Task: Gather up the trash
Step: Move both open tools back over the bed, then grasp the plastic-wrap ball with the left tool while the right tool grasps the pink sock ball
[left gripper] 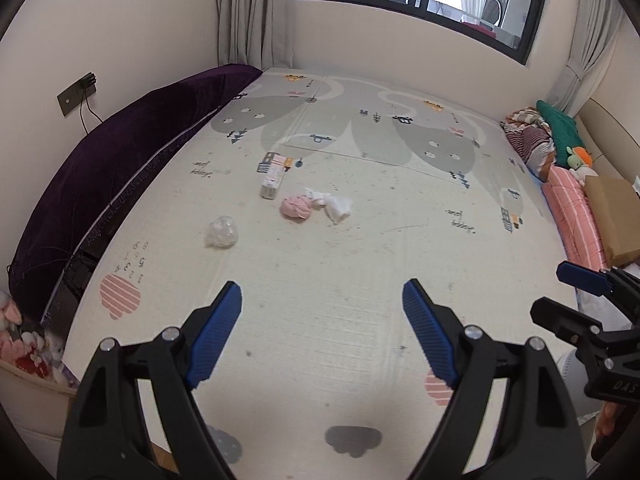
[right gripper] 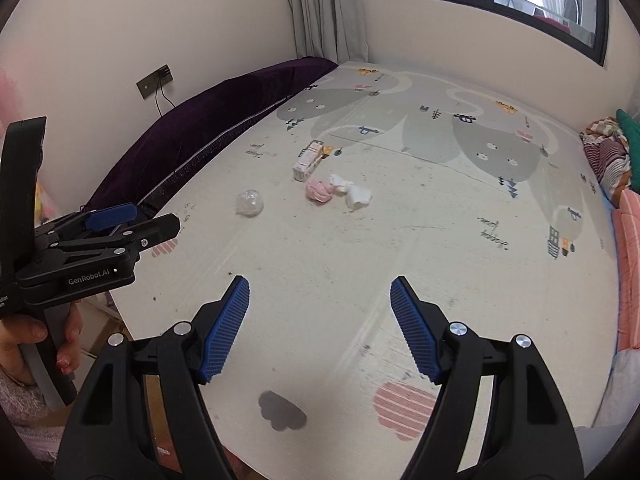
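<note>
My two hand-held grippers, left (left gripper: 322, 330) and right (right gripper: 320, 326), hang spread apart and empty above the mat (left gripper: 360, 264), well short of the box (left gripper: 274, 178), pink wad (left gripper: 297, 207), tissue (left gripper: 334, 205) and plastic ball (left gripper: 221, 232).

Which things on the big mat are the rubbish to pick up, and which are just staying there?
Rubbish to collect:
- crumpled clear plastic
- pink crumpled wad
- white tissue
- small carton

Just lying about:
- purple bolster
- striped bedding pile
- green knitted toy
- brown cardboard box
- play mat
</note>
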`<control>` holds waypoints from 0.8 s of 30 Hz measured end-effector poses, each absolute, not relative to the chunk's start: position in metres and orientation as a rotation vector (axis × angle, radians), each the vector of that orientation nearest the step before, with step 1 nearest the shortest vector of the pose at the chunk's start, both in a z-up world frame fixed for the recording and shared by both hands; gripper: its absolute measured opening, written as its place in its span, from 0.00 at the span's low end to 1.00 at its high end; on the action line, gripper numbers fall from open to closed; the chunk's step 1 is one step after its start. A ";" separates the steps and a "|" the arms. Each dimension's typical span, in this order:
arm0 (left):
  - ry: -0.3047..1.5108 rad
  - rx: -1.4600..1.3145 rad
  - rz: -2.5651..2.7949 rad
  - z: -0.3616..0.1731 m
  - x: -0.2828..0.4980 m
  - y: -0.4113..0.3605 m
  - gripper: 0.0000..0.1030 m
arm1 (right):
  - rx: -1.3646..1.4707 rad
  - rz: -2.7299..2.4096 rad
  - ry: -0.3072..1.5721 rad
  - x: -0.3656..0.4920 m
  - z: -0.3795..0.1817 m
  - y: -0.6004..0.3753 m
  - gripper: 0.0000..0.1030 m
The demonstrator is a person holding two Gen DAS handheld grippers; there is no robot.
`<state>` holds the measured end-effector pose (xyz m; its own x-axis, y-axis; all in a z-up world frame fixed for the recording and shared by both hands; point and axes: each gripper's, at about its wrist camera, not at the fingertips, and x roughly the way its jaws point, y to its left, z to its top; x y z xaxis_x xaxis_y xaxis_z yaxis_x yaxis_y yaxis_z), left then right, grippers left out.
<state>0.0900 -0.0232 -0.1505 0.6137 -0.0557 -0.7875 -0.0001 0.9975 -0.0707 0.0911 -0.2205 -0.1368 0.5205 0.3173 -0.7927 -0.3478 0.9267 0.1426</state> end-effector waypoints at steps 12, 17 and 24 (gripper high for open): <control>0.970 -0.098 0.011 -0.216 0.181 0.102 0.80 | -0.042 0.395 0.979 0.206 -0.186 -0.085 0.69; 0.995 -0.118 0.026 -0.249 0.212 0.126 0.80 | -0.059 0.379 0.996 0.250 -0.217 -0.068 0.69; 1.041 -0.118 0.045 -0.317 0.266 0.144 0.80 | -0.088 0.353 1.029 0.316 -0.292 -0.054 0.70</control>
